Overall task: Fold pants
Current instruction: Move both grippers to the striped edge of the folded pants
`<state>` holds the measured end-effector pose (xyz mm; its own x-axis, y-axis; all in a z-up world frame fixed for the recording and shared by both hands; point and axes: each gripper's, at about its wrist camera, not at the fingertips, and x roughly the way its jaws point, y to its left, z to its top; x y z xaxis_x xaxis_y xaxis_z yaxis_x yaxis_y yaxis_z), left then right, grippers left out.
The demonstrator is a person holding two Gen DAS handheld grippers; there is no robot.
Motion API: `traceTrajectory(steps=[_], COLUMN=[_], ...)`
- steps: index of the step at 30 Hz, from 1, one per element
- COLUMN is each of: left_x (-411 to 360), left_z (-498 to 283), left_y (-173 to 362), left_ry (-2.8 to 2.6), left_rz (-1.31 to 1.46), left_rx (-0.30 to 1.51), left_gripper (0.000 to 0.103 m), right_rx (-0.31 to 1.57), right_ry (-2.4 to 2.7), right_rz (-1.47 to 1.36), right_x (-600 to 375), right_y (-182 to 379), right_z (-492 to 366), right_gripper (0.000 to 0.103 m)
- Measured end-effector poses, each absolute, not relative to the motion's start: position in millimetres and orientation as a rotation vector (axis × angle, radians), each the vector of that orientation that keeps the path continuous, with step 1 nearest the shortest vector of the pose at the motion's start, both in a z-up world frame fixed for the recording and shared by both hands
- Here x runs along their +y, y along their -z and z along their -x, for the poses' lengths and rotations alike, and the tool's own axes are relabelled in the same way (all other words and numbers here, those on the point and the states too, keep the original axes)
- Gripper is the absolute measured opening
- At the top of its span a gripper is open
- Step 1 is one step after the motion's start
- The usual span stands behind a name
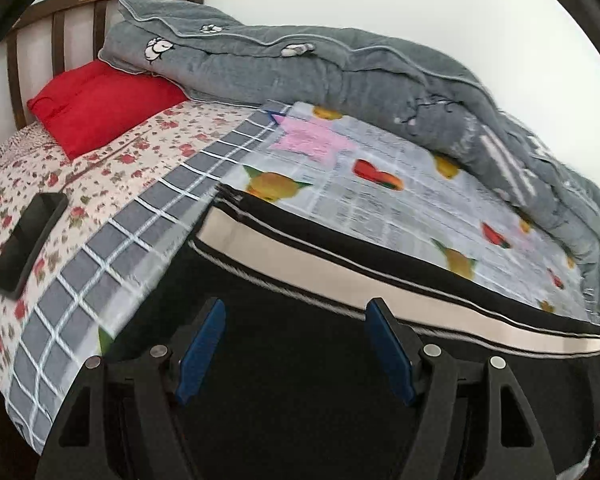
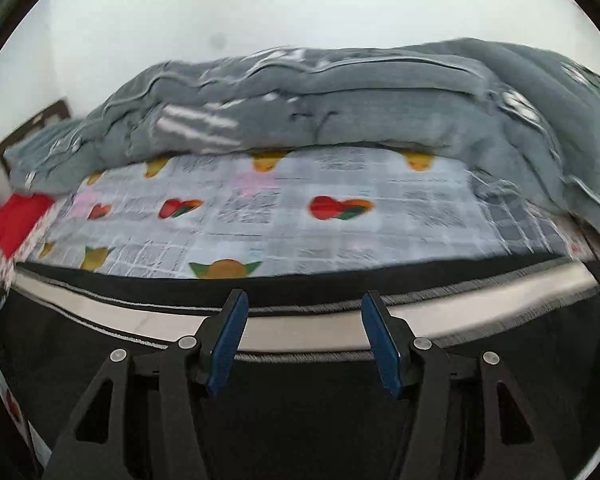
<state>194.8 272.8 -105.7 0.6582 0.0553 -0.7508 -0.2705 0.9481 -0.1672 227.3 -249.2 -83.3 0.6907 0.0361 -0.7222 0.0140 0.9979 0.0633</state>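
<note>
The left gripper point(image 1: 294, 354) has matte black linkage arms with triangular cut-outs, splayed in a fan. Round silver screw heads mark its pivots, two on each side. Flat, dark blue pads point(image 1: 202, 350) line the inner faces of its jaws. The right gripper point(image 2: 304, 344) is built alike: black arms, triangular openings, silver pivot screws and blue pads point(image 2: 382, 350).

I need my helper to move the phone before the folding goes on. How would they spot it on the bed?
Start at the wooden headboard and the red pillow below it. Come down the floral sheet towards the near edge: the phone lies flat there, left of the grey checked border. It is the only dark, glossy slab on the bedding.
</note>
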Motion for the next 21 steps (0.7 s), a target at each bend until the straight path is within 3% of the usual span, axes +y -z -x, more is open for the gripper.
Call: traceTrajectory(steps=[13, 17, 18, 19, 20, 21], left_x=[315, 326, 327, 327, 326, 324], left_z=[-256, -279, -283, -286, -285, -281], left_y=[114, 127, 132, 138, 140, 137], left_ry=[-0.264, -0.281, -0.263, -0.247, -0.264, -0.253], left_rz=[0.188, 0.163, 0.181, 0.2, 0.188, 0.184], left_rx=[0.872, 0.895, 0.915, 0.942, 0.932, 0.901], left_gripper=[0.07, 0.055, 0.048, 0.04, 0.034, 0.028], right_rx=[1.013, 1.029, 1.025, 1.02, 1.016, 1.012], right_ry=[-0.278, -0.279, -0.292, -0.31, -0.337, -0.347], right_rz=[0.059, 0.119, 0.153, 0.167, 0.17, 0.176], right_x=[-222, -214, -210, -208, -206, -206], right_y=[145, 156, 156, 155, 155, 154], right_z=[-315, -315, -312, -310, -308, -306], right_gripper=[0.058, 0.055, 0.046, 0.026, 0.014, 0.009])
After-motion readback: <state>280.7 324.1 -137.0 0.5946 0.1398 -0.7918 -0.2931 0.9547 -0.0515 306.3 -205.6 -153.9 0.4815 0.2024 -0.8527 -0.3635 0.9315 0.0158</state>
